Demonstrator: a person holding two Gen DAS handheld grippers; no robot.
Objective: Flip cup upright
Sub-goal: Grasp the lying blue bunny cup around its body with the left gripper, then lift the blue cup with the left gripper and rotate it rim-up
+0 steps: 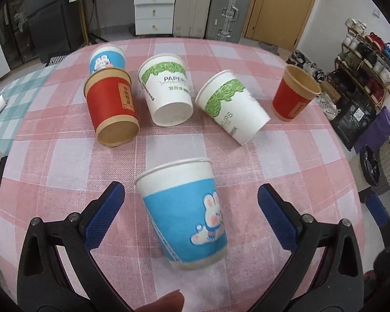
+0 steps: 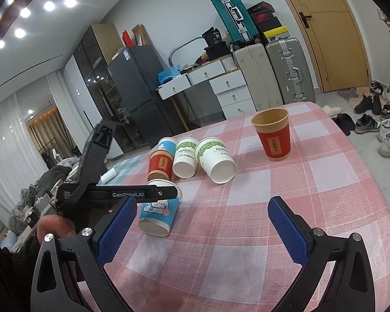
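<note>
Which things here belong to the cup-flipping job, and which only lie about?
Job:
- blue rabbit cup, between the open left gripper fingers
- other tipped cups: red, two green-white, far blue
- upright red cup
- right gripper, open

Lying about:
- suitcases
- shoes
- fridge

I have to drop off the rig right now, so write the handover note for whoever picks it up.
Left claw: open, straddling the near blue cup, which lies on its side; no contact visible.
Right claw: open, empty, above the tablecloth.
Done: upright red cup stands on the right.
Left: near blue cup, tipped red cup, left white cup and right white cup all lie on their sides. Far blue cup: pose unclear.
</note>
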